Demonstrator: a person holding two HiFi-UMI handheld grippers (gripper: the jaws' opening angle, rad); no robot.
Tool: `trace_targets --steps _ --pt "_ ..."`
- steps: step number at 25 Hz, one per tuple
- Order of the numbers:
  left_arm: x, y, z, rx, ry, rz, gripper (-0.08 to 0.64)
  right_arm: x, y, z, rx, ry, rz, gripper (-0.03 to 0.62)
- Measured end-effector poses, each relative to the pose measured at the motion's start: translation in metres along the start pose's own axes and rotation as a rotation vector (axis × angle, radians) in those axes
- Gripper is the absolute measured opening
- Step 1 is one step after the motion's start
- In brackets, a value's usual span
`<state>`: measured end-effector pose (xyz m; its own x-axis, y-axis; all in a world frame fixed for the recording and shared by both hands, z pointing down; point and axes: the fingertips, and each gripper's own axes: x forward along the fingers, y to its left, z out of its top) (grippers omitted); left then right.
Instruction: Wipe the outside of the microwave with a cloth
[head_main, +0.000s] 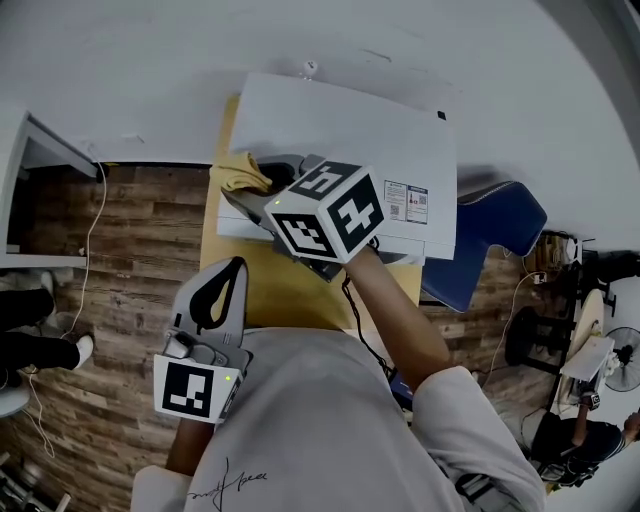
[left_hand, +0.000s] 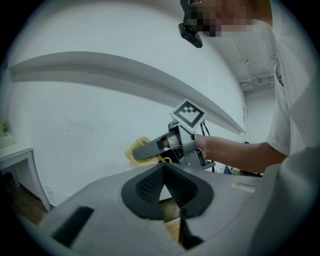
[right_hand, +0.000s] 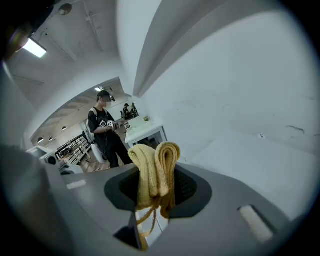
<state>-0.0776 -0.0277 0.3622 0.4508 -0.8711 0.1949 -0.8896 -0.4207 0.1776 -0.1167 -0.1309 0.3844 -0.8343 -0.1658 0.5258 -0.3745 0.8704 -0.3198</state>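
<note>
The right gripper (head_main: 243, 192) is clamped on a folded yellow cloth (head_main: 244, 171), which stands bunched up between its jaws in the right gripper view (right_hand: 153, 169), with loose folds hanging down behind the pads. In the head view, the cloth sits at the left front corner of the white microwave (head_main: 350, 125). It seems to press against the casing, though the contact itself is hard to make out. The left gripper (head_main: 233, 268) is held low, near the person's torso and well apart from the microwave. Its jaws are closed tip to tip with nothing between them (left_hand: 164, 169). The microwave stands on a yellowish table (head_main: 290, 295) against a white wall, with a blue chair (head_main: 495, 228) to the right.
</note>
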Motion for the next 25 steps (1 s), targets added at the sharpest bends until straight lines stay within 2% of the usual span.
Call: trace_targets --steps 4,13,16,21,25 --pt "0.002 0.0 0.0 0.003 0.019 -0.001 -0.005 -0.032 -0.002 -0.001 0.002 -0.095 -0.034 0.124" --pt "0.012 -0.007 0.021 0.041 -0.01 0.006 -0.008 -0.13 -0.027 -0.012 0.009 -0.336 -0.28 0.123" --pt "0.015 -0.014 0.024 0.048 -0.014 -0.004 -0.008 -0.165 -0.032 -0.025 0.005 -0.379 -0.365 0.123" --pt "0.017 -0.023 0.027 0.013 -0.047 0.002 -0.008 -0.215 -0.034 -0.053 0.016 -0.446 -0.488 0.123" --pt "0.018 -0.03 0.026 0.005 -0.048 0.009 -0.008 -0.242 -0.029 -0.078 0.033 -0.472 -0.561 0.123"
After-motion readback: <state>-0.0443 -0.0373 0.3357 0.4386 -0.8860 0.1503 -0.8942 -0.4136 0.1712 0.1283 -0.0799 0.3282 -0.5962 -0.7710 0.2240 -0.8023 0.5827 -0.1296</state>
